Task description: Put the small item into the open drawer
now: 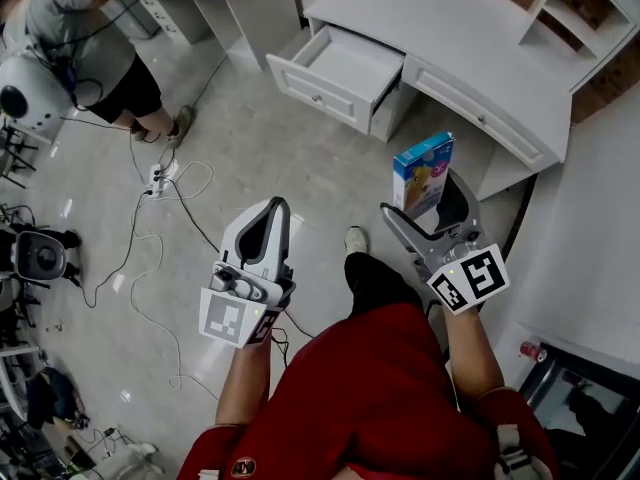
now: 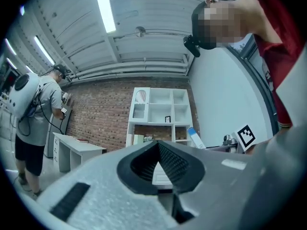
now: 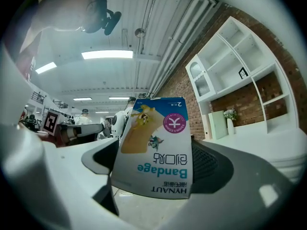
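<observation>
Desk [image 1: 450,28] of open drawer [image 1: 320,90], partly cropped

Your head view looks steeply down on the worktop [image 1: 450,38]; both gripper views share the shelf unit [image 2: 158,111] above it.

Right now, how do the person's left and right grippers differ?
The left gripper is shut on nothing; the right gripper grips the bandage box. The left gripper hangs over the floor, away from the desk; the right gripper is close beside the desk. Both are white and carry a marker cube.
</observation>
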`<state>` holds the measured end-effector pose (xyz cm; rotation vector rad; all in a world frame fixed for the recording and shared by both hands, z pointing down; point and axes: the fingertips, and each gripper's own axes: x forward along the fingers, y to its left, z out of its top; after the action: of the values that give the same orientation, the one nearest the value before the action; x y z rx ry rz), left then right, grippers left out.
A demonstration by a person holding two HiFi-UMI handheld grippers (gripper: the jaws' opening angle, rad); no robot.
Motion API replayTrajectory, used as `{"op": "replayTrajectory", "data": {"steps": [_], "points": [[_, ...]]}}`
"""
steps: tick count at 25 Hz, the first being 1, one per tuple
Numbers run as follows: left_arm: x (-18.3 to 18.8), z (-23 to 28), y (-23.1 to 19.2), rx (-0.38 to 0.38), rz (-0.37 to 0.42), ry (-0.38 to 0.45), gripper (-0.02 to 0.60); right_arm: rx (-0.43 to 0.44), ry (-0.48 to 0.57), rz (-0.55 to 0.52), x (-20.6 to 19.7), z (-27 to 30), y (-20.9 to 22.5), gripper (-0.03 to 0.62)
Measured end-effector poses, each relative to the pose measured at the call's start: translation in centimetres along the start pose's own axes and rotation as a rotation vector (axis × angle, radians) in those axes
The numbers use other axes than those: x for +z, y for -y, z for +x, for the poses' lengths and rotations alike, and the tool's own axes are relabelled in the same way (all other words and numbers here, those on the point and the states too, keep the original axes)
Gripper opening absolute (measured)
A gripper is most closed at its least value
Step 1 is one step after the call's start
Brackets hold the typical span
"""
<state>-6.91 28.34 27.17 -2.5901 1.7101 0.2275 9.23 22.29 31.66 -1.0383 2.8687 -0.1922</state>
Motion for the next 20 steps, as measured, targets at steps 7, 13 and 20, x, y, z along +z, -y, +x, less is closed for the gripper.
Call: {"op": "replayTrajectory", "data": {"steps": [7,13,20], "points": [[-1.9,11.5,-7.5,0.004,0.025,-0.052,0.000,-0.026,-0.051,0.017,-1.5,8.4,8.2,0.465],[-2.9,18.1,-11.7,0.020,0.037,-0.043,0.002,-0.034,-0.091,0.017,-2.2,14.5,13.8,0.465],[-3.9,22.7,-17.2,0.043,0.010,-0.056,0.000,-0.053,-0.195,0.024,-3.9,22.4,18.9,0.465]]}}
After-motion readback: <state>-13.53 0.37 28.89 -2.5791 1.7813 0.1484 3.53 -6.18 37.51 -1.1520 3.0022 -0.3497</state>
